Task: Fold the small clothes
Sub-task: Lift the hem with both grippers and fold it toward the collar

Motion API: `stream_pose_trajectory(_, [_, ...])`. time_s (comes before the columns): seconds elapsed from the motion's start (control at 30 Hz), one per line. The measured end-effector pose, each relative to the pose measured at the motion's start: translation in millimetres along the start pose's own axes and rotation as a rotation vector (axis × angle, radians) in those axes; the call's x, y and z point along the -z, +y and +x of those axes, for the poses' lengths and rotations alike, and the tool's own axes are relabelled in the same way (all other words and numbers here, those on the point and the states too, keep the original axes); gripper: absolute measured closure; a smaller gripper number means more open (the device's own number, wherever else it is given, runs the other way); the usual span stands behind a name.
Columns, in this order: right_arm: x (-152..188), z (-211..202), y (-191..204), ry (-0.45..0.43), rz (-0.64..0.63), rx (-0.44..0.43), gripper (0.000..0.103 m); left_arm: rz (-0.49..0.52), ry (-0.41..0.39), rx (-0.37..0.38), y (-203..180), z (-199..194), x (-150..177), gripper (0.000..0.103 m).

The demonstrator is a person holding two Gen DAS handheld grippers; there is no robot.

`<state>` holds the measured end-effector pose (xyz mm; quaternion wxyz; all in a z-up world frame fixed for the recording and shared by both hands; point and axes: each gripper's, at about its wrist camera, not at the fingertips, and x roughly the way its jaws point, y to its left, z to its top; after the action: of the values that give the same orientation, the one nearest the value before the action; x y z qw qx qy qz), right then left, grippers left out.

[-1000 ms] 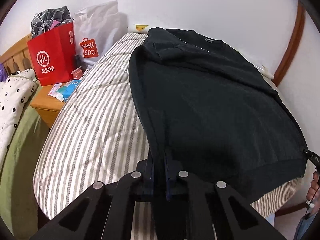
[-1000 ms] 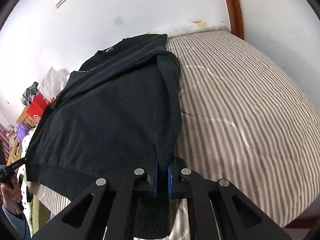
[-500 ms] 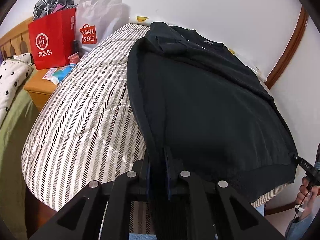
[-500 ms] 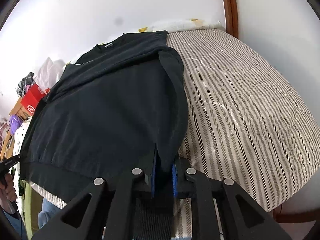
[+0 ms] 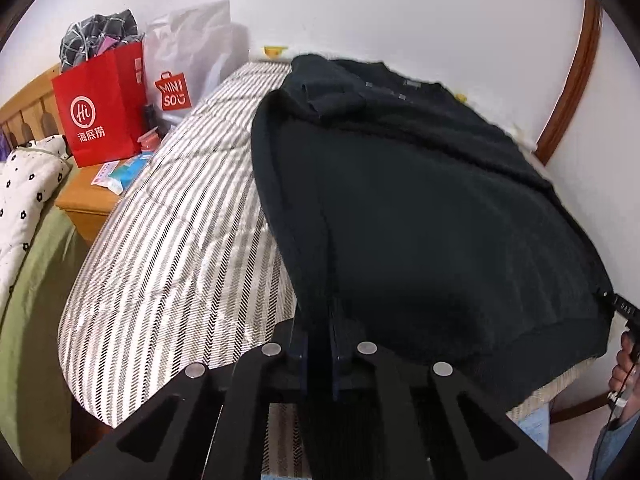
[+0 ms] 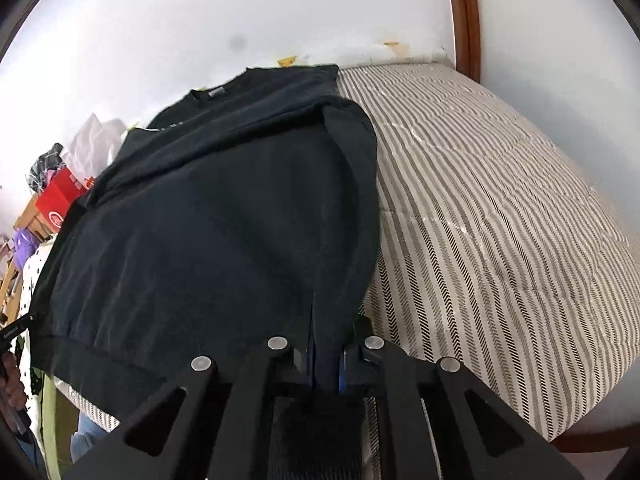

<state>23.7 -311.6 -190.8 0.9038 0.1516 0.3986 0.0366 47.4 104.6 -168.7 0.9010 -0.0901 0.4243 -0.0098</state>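
Observation:
A black sweatshirt [image 5: 420, 208] lies spread on the striped mattress [image 5: 172, 240], collar toward the far wall, sleeves folded in over the body. My left gripper [image 5: 326, 344] is shut on the hem's left corner, the ribbed cloth pinched between its fingers. In the right wrist view the same sweatshirt [image 6: 208, 232] fills the left half, and my right gripper [image 6: 328, 356] is shut on the hem's right corner. The hem is lifted slightly off the mattress [image 6: 500, 220] near the front edge. The right gripper's tip and a hand [image 5: 624, 360] show at the left view's right edge.
A wooden nightstand [image 5: 88, 200] left of the bed carries a red paper bag [image 5: 100, 116] and a white plastic bag [image 5: 188, 68]. A spotted quilt [image 5: 24, 200] lies farther left. The wall runs close behind the bed, with a wooden door frame [image 5: 572, 80] at right.
Both grippers have kept their pinch on the hem corners. The views shifted slightly, first nearer then back; the sweatshirt's lower edge stays raised between the two grippers.

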Motion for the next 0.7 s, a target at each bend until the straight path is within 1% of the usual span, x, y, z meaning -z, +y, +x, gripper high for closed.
stream_pose_trajectory(0.1, [-1.8,-19.9,-3.4,-0.022,0.014,-0.060,0.096,-0.001,-0.040,0.019,4.3,-16.9,-2.5,0.096])
stream_pose_trajectory(0.23, [-4.1,-43.1,0.0,-0.054,0.006,-0.111,0.096,-0.025,-0.086,0.070,13.9,-41.6,-8.9,0.096])
stream_pose_trajectory(0.3, [-9.7,-48.7,4.1,-0.077,-0.005,-0.115,0.096,-0.039,-0.109,0.096,18.1,-48.7,-15.4,0.096])
stream_pose_trajectory(0.37, [-18.7,-50.6,6.6,-0.096,-0.007,-0.122,0.096,-0.047,-0.122,0.106,17.8,-50.2,-22.7,0.096])
stream_pose_trajectory(0.5, [-39.5,-51.8,8.2,-0.127,0.002,-0.133,0.096,-0.051,-0.147,0.104,16.5,-51.5,-40.4,0.096])
stream_pose_trajectory(0.7, [-80.7,-54.7,21.5,-0.172,-0.013,-0.135,0.096,-0.044,-0.187,0.097,16.2,-49.5,-81.7,0.096])
